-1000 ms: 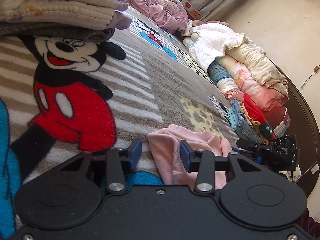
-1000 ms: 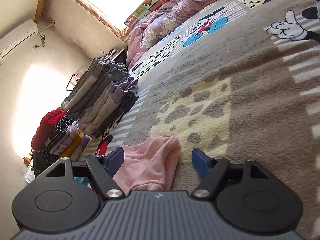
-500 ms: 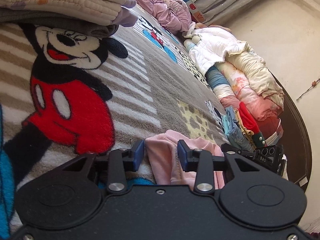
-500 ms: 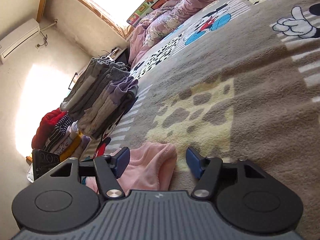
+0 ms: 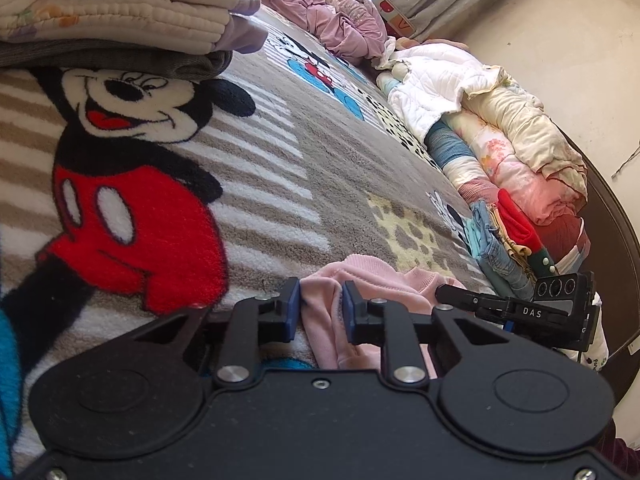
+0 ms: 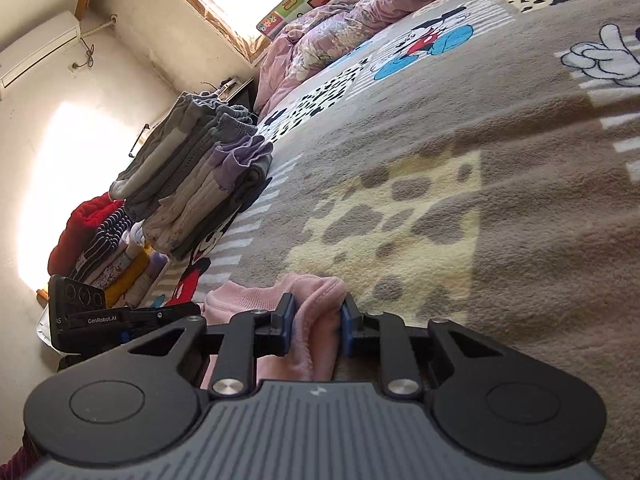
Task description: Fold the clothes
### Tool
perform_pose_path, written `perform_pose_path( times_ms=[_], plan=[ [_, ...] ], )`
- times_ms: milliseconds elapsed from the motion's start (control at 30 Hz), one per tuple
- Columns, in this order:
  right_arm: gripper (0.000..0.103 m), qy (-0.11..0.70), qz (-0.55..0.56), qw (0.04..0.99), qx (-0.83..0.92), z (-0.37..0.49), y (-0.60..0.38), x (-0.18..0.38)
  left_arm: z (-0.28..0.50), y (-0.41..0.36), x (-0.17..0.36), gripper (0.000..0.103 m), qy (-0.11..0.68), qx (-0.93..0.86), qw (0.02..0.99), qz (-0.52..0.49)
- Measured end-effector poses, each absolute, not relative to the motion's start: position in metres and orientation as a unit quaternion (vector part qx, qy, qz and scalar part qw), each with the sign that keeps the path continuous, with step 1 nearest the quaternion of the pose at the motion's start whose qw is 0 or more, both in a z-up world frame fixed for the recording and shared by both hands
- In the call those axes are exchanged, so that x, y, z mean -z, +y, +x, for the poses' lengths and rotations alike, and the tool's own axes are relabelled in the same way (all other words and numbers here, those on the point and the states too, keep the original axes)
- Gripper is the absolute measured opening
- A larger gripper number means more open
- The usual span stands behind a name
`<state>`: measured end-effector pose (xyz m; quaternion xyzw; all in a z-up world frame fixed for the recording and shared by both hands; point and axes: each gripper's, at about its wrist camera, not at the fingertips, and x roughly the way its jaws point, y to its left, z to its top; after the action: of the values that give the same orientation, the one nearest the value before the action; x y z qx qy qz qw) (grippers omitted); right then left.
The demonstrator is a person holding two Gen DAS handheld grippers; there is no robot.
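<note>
on the blanket (image 5: 328, 148) | both grippers, left (image 5: 320, 312) and right (image 6: 316, 324), now clamp pink garment (image 5: 372, 280)

Garment (image 5: 362, 280) lies on blanket (image 5: 328, 152), at near edge of bed. Left gripper (image 5: 319, 310) clamps garment's left end; right gripper (image 6: 315, 318) clamps its right end. Folded stack (image 5: 120, 16) sits on blanket, beyond left gripper and to its left. Row of rolled bedding and clothes (image 5: 500, 152) runs along bed's right side, against wall (image 5: 560, 32). Crumpled quilt (image 5: 332, 20) lies at far end of bed, behind both.
</note>
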<state>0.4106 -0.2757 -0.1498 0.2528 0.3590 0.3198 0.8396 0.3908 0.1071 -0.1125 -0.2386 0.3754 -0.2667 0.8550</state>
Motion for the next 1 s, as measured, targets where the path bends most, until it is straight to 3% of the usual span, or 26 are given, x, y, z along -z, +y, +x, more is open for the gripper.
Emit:
perform_pose_path(
  times_ms=[300,567,1000],
  plan=[
    [0.016,0.297,0.252,0.855,-0.342,0.385,-0.283,0.123,0.359,0.105,0.073,0.017,0.290,0.305,0.881,-0.218],
    [0.015,0.194,0.211,0.892,-0.350,0.306,-0.288,0.070,0.269,0.101,0.026,0.016,0.178,0.324,0.919,-0.140],
    [0.015,0.120,0.106,0.922,-0.352,0.136,-0.279,0.044,0.114,0.083,0.031,0.016,0.135,0.295,0.945,-0.030]
  ],
)
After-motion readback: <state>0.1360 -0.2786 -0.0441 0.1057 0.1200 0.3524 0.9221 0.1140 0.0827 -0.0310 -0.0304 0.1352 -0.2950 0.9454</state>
